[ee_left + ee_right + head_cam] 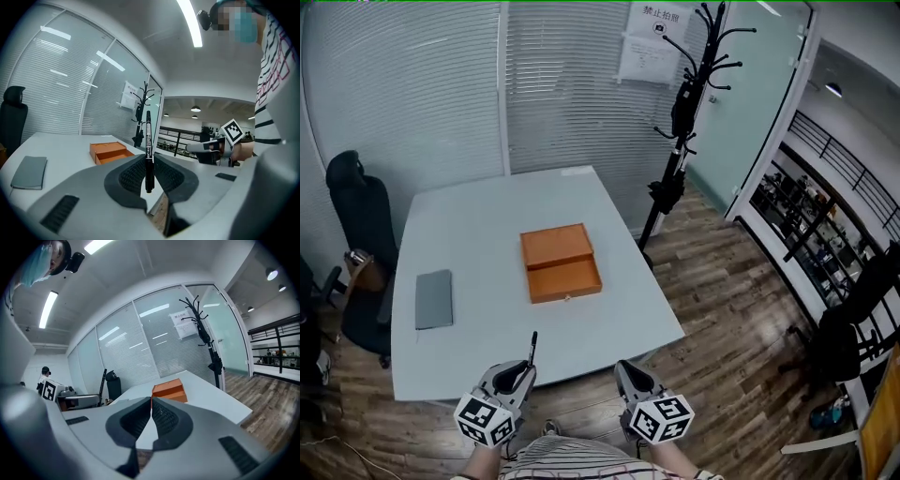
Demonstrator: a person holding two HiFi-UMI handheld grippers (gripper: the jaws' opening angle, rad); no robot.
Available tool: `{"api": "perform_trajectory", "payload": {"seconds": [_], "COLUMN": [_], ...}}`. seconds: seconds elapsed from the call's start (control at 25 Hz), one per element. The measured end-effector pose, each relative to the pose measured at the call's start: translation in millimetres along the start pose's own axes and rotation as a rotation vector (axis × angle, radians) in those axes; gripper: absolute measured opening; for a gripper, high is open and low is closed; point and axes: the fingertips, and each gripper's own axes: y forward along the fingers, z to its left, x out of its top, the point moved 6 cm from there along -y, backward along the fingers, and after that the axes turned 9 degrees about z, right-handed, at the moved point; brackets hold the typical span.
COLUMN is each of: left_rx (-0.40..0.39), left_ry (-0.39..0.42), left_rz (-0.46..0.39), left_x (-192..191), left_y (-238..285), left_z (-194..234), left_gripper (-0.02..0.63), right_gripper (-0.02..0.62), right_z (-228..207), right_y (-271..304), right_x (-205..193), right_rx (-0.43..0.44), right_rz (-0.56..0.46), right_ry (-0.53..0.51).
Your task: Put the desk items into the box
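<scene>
Packing barely begun — left gripper (149, 161) clasps a slim black marker pen (148, 140), right gripper (151, 401) pinched empty; open orange wooden box (561, 262) looks bare, flat grey notebook (434, 299) waiting.

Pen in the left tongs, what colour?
Black pen with a pale label band, held upright in the left tongs; clearest in the left gripper view.

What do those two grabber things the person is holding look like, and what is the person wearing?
Both are grey plastic. The left gripper and the right gripper each have two broad curved jaws lined with black ribbed pads, and each carries a white cube printed with black square markers. No cables show. The person wears a white shirt with thin dark stripes.
</scene>
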Motion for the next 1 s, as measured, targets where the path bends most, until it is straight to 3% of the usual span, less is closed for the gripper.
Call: {"api": "perform_trajectory", "payload": {"seconds": [0.48, 1.0], "left_rx": [-0.085, -0.009], "left_ry": [0.075, 0.125], "left_rz": [0.038, 0.088], "left_x": [30.8, 49.0], "left_y": [32.9, 103.4], "left_z": [90.8, 136.1], "left_gripper": [0.071, 0.071], "right_gripper": [0.028, 0.028], "right_z": [17.3, -31.2], "right_y": [67.5, 103.9], "right_x": [18.4, 38.7], "right_rx": [-0.081, -0.059], "right_rz": [-0.026, 0.022], "right_ry": [0.041, 0.052]}}
